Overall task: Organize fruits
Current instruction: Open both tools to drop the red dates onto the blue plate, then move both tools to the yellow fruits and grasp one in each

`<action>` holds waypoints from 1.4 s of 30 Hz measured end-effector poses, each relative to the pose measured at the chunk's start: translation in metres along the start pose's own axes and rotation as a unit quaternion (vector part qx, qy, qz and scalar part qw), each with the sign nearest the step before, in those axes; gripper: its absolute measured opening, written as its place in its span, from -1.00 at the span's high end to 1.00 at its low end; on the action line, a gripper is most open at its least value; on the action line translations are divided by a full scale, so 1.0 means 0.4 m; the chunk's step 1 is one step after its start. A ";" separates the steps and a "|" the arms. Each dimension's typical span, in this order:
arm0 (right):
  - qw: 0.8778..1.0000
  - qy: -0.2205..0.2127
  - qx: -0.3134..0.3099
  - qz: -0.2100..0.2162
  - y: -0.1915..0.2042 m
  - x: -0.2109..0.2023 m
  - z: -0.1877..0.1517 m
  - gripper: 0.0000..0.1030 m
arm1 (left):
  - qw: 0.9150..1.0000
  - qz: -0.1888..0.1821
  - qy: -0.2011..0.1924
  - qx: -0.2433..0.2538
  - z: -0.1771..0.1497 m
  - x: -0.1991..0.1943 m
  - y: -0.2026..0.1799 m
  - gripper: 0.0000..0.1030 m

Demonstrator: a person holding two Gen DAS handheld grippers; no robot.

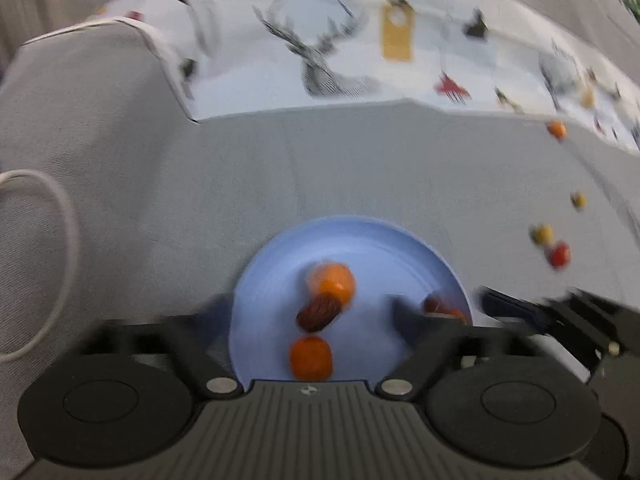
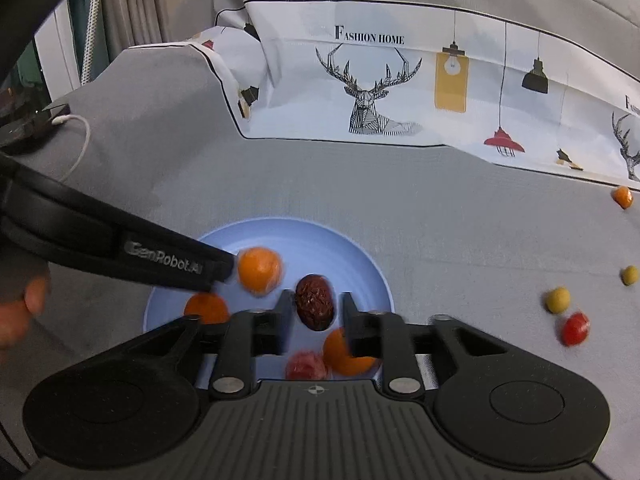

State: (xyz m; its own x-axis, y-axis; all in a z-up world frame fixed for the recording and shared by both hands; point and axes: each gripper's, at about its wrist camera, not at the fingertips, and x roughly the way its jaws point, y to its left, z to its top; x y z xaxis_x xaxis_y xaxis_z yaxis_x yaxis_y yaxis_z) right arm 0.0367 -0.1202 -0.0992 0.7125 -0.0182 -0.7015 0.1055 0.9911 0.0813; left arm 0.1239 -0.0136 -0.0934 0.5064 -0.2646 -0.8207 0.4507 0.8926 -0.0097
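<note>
Only right view: pink fruit (image 2: 306,365), lettering (image 2: 369,36) legible.

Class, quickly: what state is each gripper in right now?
Left gripper: open, holding nothing, above the blue round plate.
Right gripper: open around the wrinkled dark-red date.

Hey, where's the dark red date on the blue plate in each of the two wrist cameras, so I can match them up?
Left wrist view: the date lies low and centre on the blue plate, between two orange fruits.
Right wrist view: the date lies low and centre, between the right gripper fingers, not pinched.
Shared landmark: the deer print on the cloth beyond the plate.
</note>
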 end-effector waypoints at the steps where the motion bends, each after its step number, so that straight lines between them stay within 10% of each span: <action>1: 1.000 0.005 0.003 0.003 -0.005 -0.012 0.000 -0.36 | 1.000 0.005 -0.014 -0.008 -0.004 -0.020 0.005 -0.99; 5: 1.000 0.022 0.012 0.011 -0.019 -0.110 -0.035 -0.76 | 1.000 0.014 -0.004 -0.005 -0.038 -0.082 0.008 -0.99; 12: 0.998 0.039 0.046 0.013 -0.029 -0.300 -0.136 -0.89 | 1.000 0.018 0.023 -0.013 -0.162 -0.210 -0.012 -0.99; 21: 0.998 -0.044 0.040 -0.032 -0.024 -0.541 -0.216 -0.98 | 1.000 0.007 -0.011 0.011 -0.254 -0.365 -0.115 -0.99; 42: 0.991 -0.106 0.061 -0.048 -0.034 -0.654 -0.255 -0.98 | 0.997 0.015 -0.065 0.039 -0.284 -0.497 -0.182 -0.99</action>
State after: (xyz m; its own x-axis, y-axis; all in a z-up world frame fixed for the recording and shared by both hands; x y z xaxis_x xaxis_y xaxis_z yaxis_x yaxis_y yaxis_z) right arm -0.2219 -0.1156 0.0109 0.8236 -0.1521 -0.5464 0.2544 0.9601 0.1162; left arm -0.0931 0.0156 0.0057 0.6094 -0.2872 -0.7390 0.4862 0.8716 0.0622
